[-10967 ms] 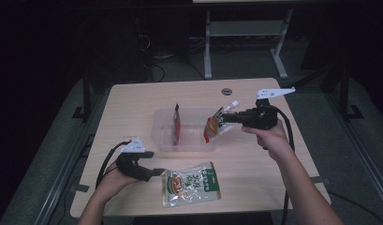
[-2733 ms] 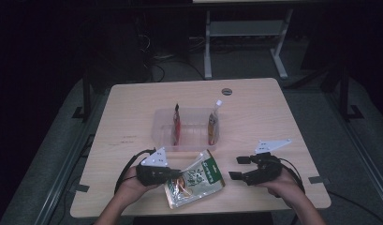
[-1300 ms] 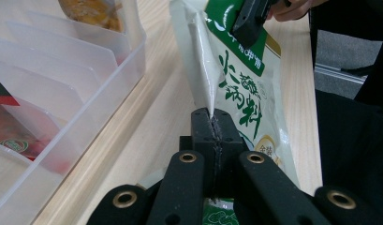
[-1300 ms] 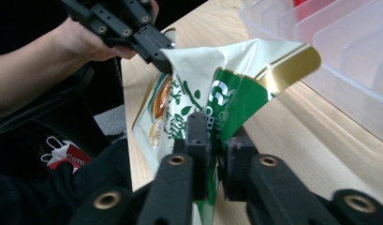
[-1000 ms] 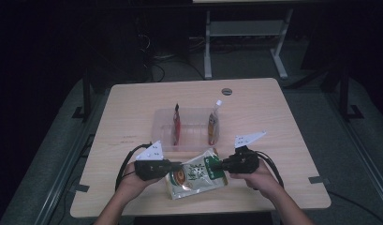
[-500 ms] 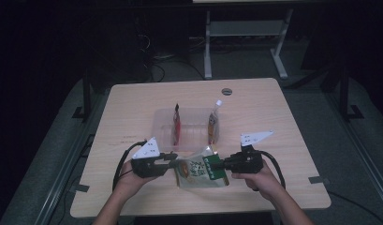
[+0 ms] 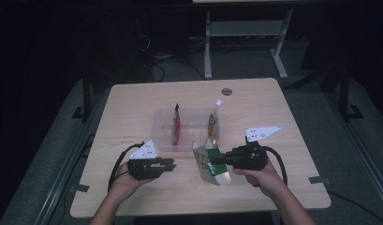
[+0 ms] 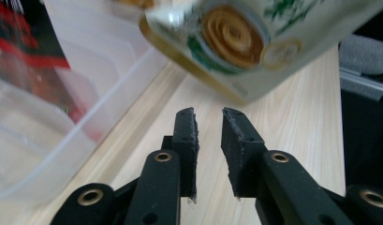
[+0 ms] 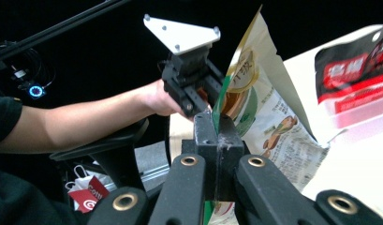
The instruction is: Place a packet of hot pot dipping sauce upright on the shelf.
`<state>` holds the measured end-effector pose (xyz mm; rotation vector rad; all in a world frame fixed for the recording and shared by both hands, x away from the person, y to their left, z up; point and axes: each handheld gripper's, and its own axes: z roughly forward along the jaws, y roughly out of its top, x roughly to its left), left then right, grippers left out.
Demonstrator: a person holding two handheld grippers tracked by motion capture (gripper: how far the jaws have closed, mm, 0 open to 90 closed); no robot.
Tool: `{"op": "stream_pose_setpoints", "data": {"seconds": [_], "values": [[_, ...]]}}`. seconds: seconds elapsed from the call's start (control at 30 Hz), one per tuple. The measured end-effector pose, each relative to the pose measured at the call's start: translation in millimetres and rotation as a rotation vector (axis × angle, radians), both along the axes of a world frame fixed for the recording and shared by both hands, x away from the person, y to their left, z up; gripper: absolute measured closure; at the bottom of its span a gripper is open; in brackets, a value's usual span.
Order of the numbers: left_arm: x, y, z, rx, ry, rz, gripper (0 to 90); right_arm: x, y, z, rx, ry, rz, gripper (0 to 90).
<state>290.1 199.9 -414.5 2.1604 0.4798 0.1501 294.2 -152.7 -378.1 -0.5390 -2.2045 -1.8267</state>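
A green and white snack packet (image 7: 218,175) hangs tilted just above the table's front, pinched at its edge by my right gripper (image 7: 212,160), which is shut on it. In the right gripper view the packet (image 9: 268,126) stands upright between the closed jaws of the right gripper (image 9: 216,123). My left gripper (image 7: 173,165) rests to the packet's left, apart from it. Its jaws have just opened and eased in a little. In the left gripper view the left gripper (image 8: 209,112) shows a narrow gap with nothing in it, and the packet (image 8: 240,42) floats above and beyond.
A clear plastic tray (image 7: 161,133) sits mid-table, just behind the packet. A red packet (image 7: 176,126) stands in it at the left, an orange pouch (image 7: 213,123) at the right. A round grommet (image 7: 226,91) lies near the far edge of the wooden table (image 7: 133,103).
The left gripper has let go of the packet and drawn back to the left. The right gripper has lifted the packet off the table and tipped it upright.
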Motion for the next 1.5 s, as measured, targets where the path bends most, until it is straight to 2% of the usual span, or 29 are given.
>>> {"op": "stream_pose_setpoints", "data": {"seconds": [0.2,0.27,0.37,0.53,0.77,0.97,1.5], "values": [[1.3,3.6,-3.0,0.003,0.045,-0.001,64.7,2.9,3.4,9.0,0.001,-0.033,-0.012,90.0],[1.8,4.6,-5.1,0.01,0.065,-0.006,61.9,6.3,5.7,13.5,-0.001,-0.057,-0.023,90.0],[2.8,5.3,-6.4,0.026,0.067,-0.011,59.0,8.9,7.7,18.2,-0.002,-0.066,-0.03,90.0],[3.4,5.6,-8.5,0.03,0.078,-0.018,55.7,13.0,10.9,23.8,-0.011,-0.085,-0.035,90.0],[3.0,4.7,-11.1,0.027,0.095,-0.023,41.3,22.4,18.8,38.1,-0.021,-0.12,-0.051,90.0],[3.5,4.1,-13.4,0.054,0.1,-0.026,35.1,33.0,23.4,43.5,-0.013,-0.12,-0.077,90.0],[4.8,8.2,-14.0,0.041,0.094,-0.004,32.7,62.6,36.1,54.8,-0.018,-0.107,-0.139,90.0]]}}
